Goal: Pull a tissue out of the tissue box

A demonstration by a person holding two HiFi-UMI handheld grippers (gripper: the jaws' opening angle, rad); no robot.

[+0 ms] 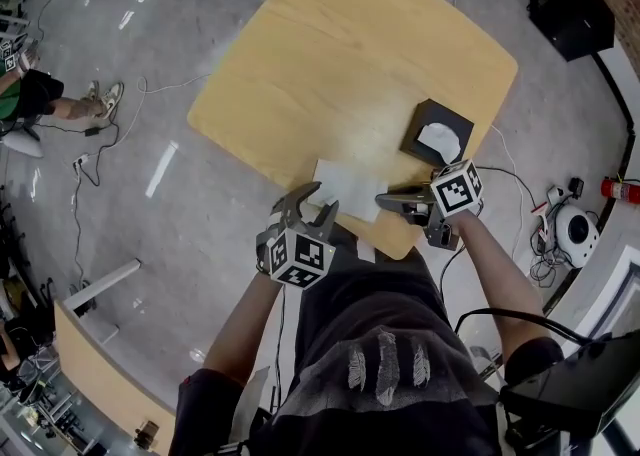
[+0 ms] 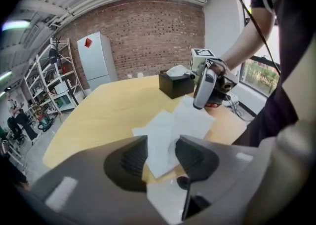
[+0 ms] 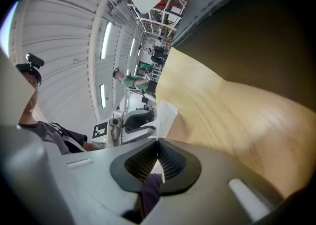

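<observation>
A black tissue box (image 1: 435, 112) stands near the right edge of the wooden table (image 1: 340, 54), with a white tissue (image 1: 438, 140) sticking out of its top. Two white tissues (image 1: 345, 184) lie flat by the near edge. My left gripper (image 1: 318, 202) hovers over the near edge, just left of them, its jaws apart and nothing pressed between them. In the left gripper view the flat tissues (image 2: 168, 130) show through the gap of the left gripper (image 2: 161, 146), with the box (image 2: 175, 83) beyond. My right gripper (image 1: 384, 202) is shut and empty, pointing left over the flat tissues.
A small white scrap (image 1: 365, 249) lies at the table's near edge. On the floor are cables, a black case (image 1: 570, 12) and a red fire extinguisher (image 1: 620, 189). A seated person (image 1: 40, 94) is at the far left. A white fridge (image 2: 96, 61) stands by the brick wall.
</observation>
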